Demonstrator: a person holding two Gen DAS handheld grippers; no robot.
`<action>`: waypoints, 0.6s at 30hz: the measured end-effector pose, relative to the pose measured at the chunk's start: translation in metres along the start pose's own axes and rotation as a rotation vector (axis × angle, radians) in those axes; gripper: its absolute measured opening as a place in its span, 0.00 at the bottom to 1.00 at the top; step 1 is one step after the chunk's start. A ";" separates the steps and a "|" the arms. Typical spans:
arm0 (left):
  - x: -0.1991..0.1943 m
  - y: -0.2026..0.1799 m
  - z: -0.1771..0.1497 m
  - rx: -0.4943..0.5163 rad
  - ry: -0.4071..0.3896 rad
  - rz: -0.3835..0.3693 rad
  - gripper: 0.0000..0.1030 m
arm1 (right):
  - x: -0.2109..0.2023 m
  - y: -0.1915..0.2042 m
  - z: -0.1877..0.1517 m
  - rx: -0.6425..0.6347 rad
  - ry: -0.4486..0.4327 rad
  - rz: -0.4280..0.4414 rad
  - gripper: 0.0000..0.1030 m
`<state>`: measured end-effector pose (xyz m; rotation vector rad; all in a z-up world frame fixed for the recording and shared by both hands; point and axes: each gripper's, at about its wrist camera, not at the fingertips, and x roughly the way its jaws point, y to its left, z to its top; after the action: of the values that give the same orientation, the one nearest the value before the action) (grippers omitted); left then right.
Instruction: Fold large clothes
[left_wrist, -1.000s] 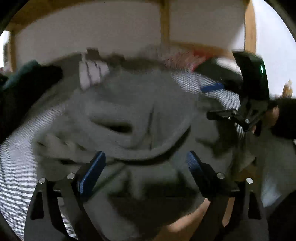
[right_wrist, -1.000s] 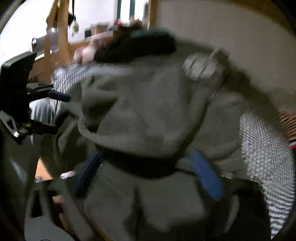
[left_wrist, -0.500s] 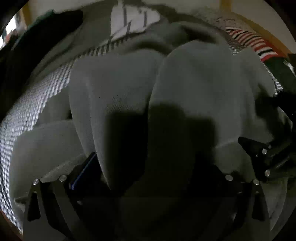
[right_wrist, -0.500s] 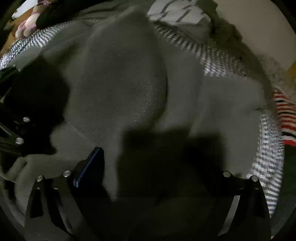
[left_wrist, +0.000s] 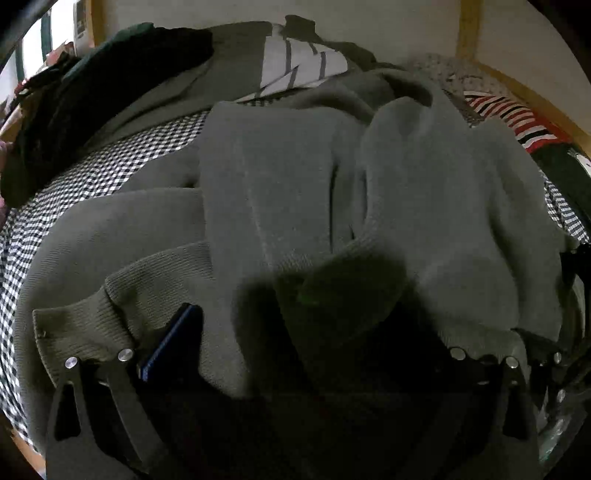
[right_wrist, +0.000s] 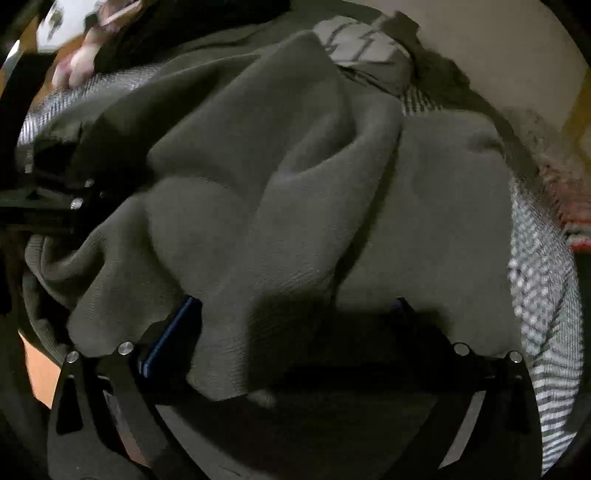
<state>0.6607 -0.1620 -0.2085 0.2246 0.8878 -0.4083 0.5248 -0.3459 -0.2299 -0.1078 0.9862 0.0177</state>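
Observation:
A large grey-green knitted sweater (left_wrist: 295, 192) lies bunched on a black-and-white checked bed cover (left_wrist: 110, 162). It fills both views, and also shows in the right wrist view (right_wrist: 280, 192). My left gripper (left_wrist: 306, 328) stands wide open low over the sweater's near hem, with cloth draped between its fingers (left_wrist: 173, 339); the right finger is hidden under cloth. My right gripper (right_wrist: 291, 325) is also wide open, with a fold of sweater lying across the gap between its fingers (right_wrist: 173, 336). The left gripper's body shows at the left edge of the right wrist view (right_wrist: 55, 199).
A white striped garment (left_wrist: 299, 70) and dark clothes (left_wrist: 110, 74) lie at the far side of the bed. A red striped garment (left_wrist: 517, 118) lies at the right. A wooden bed frame (left_wrist: 469, 33) and pale wall stand behind.
Both grippers have come down close over the sweater and tilted toward the bed. The sweater now lies spread lower, with its folds settled between the open fingers.

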 end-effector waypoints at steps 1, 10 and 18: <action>-0.002 -0.001 0.000 -0.003 0.003 0.004 0.96 | -0.002 -0.001 -0.002 0.010 -0.003 -0.004 0.97; -0.053 -0.011 -0.057 -0.039 -0.150 0.118 0.96 | -0.018 0.023 -0.033 0.016 0.001 -0.090 0.97; -0.068 0.005 -0.075 -0.097 -0.200 -0.002 0.96 | -0.037 0.006 -0.060 0.082 -0.223 -0.020 0.97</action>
<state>0.5721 -0.1135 -0.2005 0.0922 0.7092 -0.3812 0.4539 -0.3444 -0.2323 -0.0394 0.7616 -0.0280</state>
